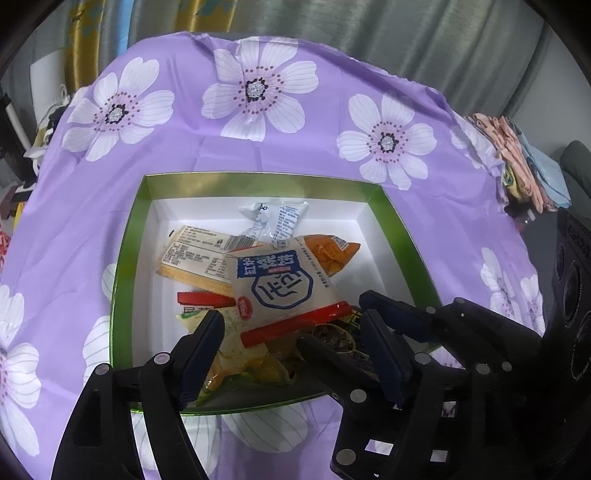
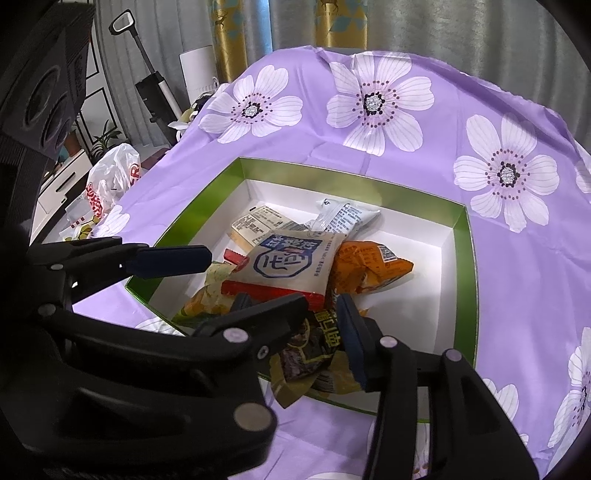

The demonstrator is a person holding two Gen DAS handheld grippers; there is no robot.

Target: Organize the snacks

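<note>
Altogether seven snack packets are counted inside one shallow box [image 1: 129,258] with green walls and a white floor. On top lies a white packet with a blue emblem and red end seals [image 1: 282,284], tilted across the pile. Under its far edge a flat beige cracker packet [image 1: 192,254] is seen, and beside that an orange packet [image 1: 328,251]. One white sachet with small print [image 1: 275,218] lies nearest the far wall. A red-edged packet [image 1: 203,298] shows only as a strip beneath the white one, so little of it can be told. Toward the near wall a yellow-green packet [image 1: 240,354] and a dark packet with yellow lettering [image 2: 314,347] are found.

Two grippers are seen, one on each side of the near end of the pile. The left gripper [image 1: 291,347] is held with its jaws apart above the yellow-green packet and the red seal, nothing being pressed between its pads. The right gripper [image 2: 295,325] has its jaws parted too; the dark packet lies between them, and whether the pads touch it cannot be told.

The box rests on one purple cloth printed with large white flowers [image 1: 295,155]. Beyond it, grey curtains [image 1: 406,29] and a white plastic bag with red lettering [image 2: 110,177] are visible.
</note>
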